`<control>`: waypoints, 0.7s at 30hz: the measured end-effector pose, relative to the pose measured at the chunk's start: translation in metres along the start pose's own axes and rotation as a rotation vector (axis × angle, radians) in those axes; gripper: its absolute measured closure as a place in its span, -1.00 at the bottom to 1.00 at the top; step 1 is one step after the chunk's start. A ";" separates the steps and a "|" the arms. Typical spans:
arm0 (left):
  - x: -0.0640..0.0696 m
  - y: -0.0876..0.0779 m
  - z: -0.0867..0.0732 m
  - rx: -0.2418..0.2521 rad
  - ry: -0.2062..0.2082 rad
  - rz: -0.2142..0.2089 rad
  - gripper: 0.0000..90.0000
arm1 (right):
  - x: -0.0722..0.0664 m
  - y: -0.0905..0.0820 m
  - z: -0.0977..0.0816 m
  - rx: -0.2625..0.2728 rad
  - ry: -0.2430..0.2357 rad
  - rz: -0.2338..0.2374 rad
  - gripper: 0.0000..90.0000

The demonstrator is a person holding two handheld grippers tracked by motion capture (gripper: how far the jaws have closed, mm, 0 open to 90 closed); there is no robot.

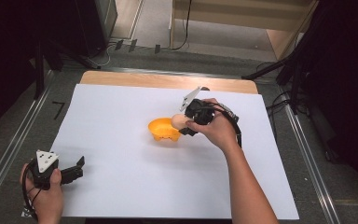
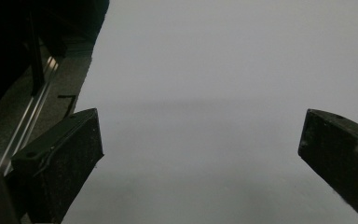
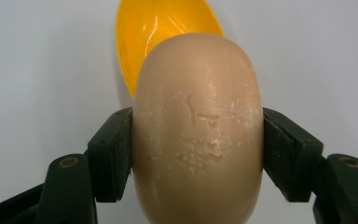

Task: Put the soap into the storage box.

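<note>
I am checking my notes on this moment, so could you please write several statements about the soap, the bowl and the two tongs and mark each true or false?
1. The right tongs are clamped on the beige oval bar of soap. True.
2. The soap lies flat inside the small orange plastic bowl. False: it is held in the tongs at the bowl's rim, by the high view.
3. The left tongs are open with nothing between them. True.
4. The bowl stands on bare wood. False: it stands on the white paper sheet.
5. The left tongs rest beside the bowl. False: they are far off, near the sheet's near left corner.
</note>
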State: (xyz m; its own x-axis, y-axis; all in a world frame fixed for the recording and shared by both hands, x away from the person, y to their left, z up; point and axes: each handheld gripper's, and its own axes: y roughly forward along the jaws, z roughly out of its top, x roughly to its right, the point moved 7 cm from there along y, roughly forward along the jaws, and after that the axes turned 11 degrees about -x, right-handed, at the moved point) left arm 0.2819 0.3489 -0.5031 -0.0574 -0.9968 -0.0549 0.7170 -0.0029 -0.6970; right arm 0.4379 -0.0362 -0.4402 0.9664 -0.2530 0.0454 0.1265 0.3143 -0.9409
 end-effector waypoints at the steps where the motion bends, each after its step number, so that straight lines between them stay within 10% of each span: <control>1: 0.000 0.000 0.000 -0.001 0.000 -0.001 -1.00 | 0.000 0.001 0.002 -0.002 -0.004 0.002 -0.26; 21: -0.001 0.000 0.000 0.002 -0.010 -0.013 -1.00 | -0.004 0.025 0.041 -0.007 -0.082 0.076 -0.27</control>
State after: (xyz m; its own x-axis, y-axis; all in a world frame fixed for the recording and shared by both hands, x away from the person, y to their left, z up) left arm 0.2825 0.3495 -0.5032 -0.0599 -0.9975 -0.0388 0.7175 -0.0160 -0.6963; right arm 0.4468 0.0103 -0.4503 0.9883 -0.1525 0.0007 0.0505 0.3232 -0.9450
